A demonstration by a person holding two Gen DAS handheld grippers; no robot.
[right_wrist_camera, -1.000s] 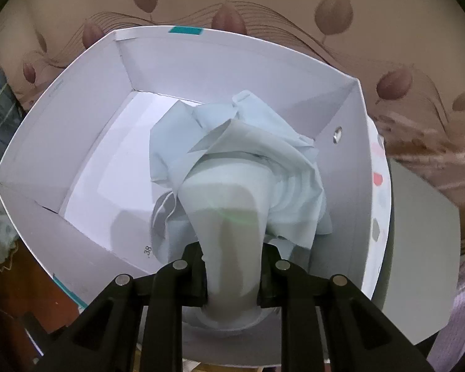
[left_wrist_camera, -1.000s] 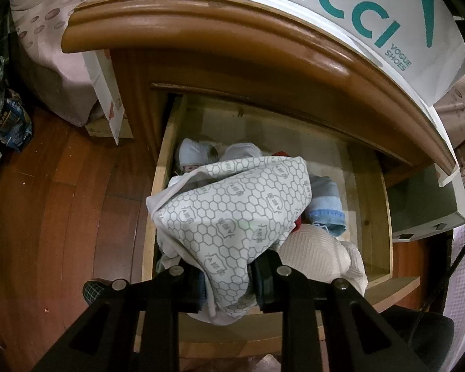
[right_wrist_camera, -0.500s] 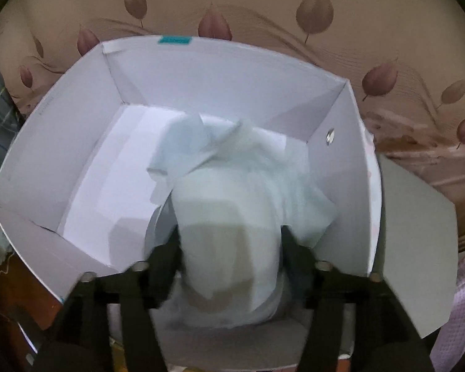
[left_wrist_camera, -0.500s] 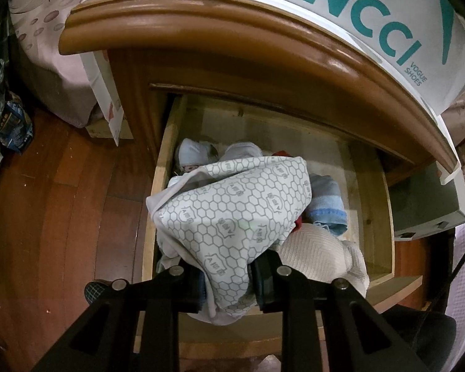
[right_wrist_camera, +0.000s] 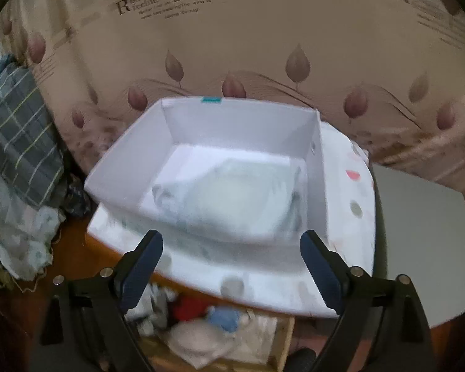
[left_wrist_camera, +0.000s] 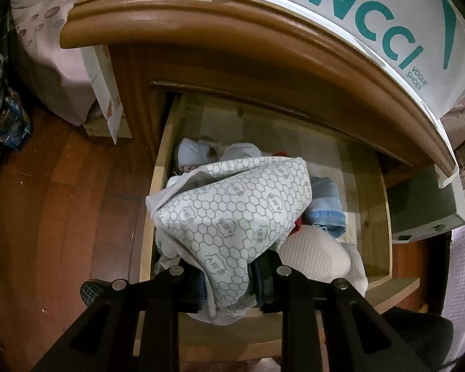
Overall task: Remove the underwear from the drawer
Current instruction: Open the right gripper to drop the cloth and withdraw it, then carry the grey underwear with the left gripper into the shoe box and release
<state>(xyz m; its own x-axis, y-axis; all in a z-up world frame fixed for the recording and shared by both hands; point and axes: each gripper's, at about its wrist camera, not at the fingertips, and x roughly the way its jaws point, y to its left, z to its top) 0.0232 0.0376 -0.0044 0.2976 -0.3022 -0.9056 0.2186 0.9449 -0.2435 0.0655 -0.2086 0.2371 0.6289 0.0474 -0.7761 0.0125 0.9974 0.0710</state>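
Note:
My left gripper [left_wrist_camera: 226,282] is shut on white underwear with a grey honeycomb print [left_wrist_camera: 232,210] and holds it above the open wooden drawer [left_wrist_camera: 158,192]. The drawer holds more folded garments, among them a blue one [left_wrist_camera: 325,207] and a cream one [left_wrist_camera: 313,254]. My right gripper [right_wrist_camera: 231,260] is open and empty, raised above and in front of a white shoebox [right_wrist_camera: 124,167]. A pale blue-white garment [right_wrist_camera: 232,198] lies inside the box. The drawer's contents [right_wrist_camera: 207,328] show blurred below the right gripper.
The shoebox [left_wrist_camera: 372,24], printed with teal letters, stands on the wooden nightstand top [left_wrist_camera: 201,15]. A bed with a leaf-patterned sheet [right_wrist_camera: 294,46] lies behind it. A grey board [right_wrist_camera: 418,232] is at the right. Checked cloth [right_wrist_camera: 18,142] hangs at the left. Wooden floor [left_wrist_camera: 46,217] lies left of the drawer.
My right gripper has opened, dropped the pale garment into the shoebox and pulled back and up. My left gripper still holds the honeycomb underwear in about the same place.

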